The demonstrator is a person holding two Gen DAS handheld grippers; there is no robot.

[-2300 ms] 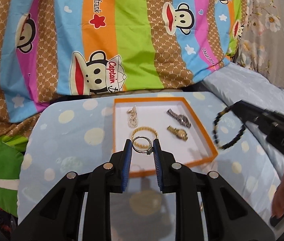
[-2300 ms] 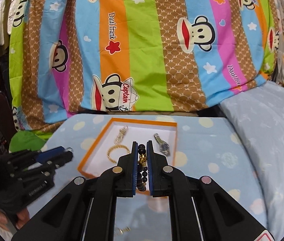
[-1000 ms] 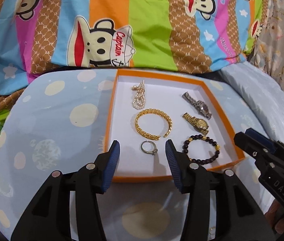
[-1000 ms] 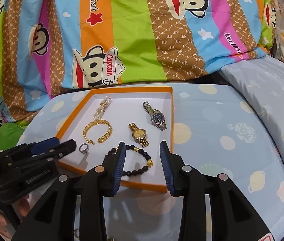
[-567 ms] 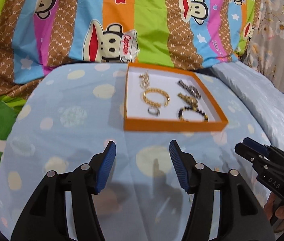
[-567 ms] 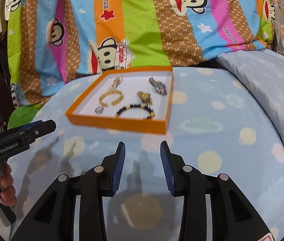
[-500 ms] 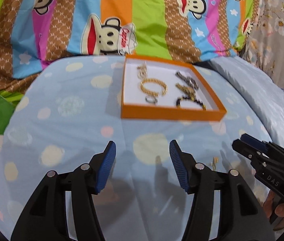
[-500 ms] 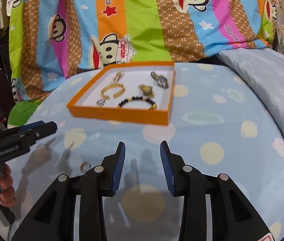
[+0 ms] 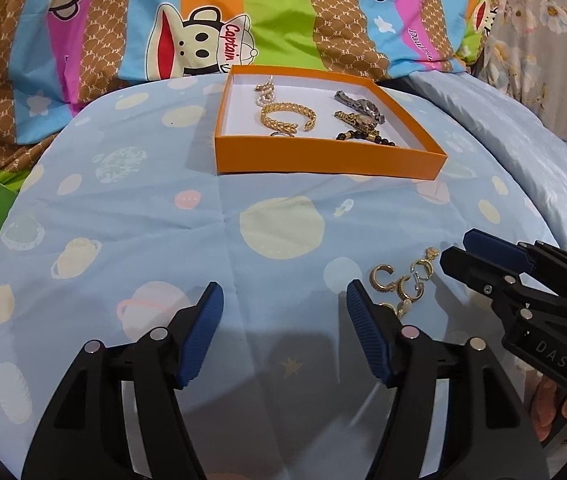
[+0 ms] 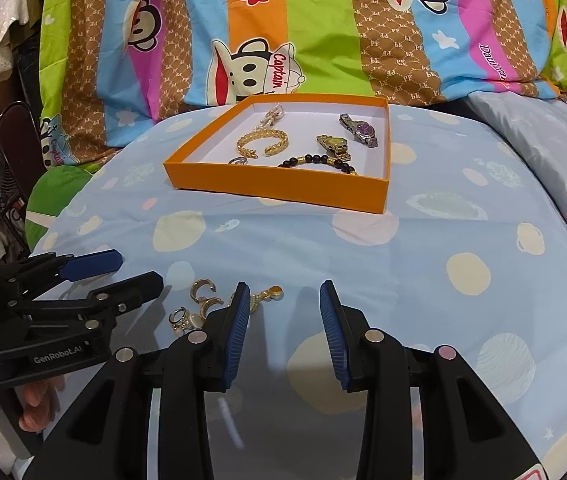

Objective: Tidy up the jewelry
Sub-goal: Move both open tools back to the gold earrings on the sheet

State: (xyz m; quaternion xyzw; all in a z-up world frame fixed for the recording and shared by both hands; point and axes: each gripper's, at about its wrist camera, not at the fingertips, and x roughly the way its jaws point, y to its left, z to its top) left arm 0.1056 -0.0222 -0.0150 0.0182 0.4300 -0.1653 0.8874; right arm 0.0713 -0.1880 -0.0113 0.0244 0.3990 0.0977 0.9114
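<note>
Both grippers hang low over the near part of a bed, with a small cluster of loose gold pieces [image 9: 401,284] lying on the sheet between them. The left gripper [image 9: 283,320] has nothing between its pads and its jaws are opening; the cluster lies just to the right of its right fingertip. The right gripper [image 10: 285,320] stands at a moderate gap, also empty, with the same cluster [image 10: 203,304] just left of its left pad.

The step in hand appears to be picking up one of these pieces for the orange tray [image 9: 323,158]. A sound grasp would likely single out one item, such as the open gold hoop [image 9: 381,278], centre it between the pads, and close on its band rather than on a dangling part. The pieces lie touching or nearly so, so a careless close could drag a neighbour. Since both grippers flank the one cluster, only one should go in at a time.

The tray sits farther off on the bed and already holds a gold cuff [image 10: 261,142], a ring [image 10: 237,161], a dark bead bracelet [image 10: 315,162], two watches [image 10: 347,138] and a pearl piece [image 10: 271,116].

The surface is a soft pale blue sheet [image 9: 123,220] printed with planets. A striped cartoon-monkey quilt [image 9: 203,20] rises behind it, and a floral cloth [image 9: 555,40] lies at the far right.
</note>
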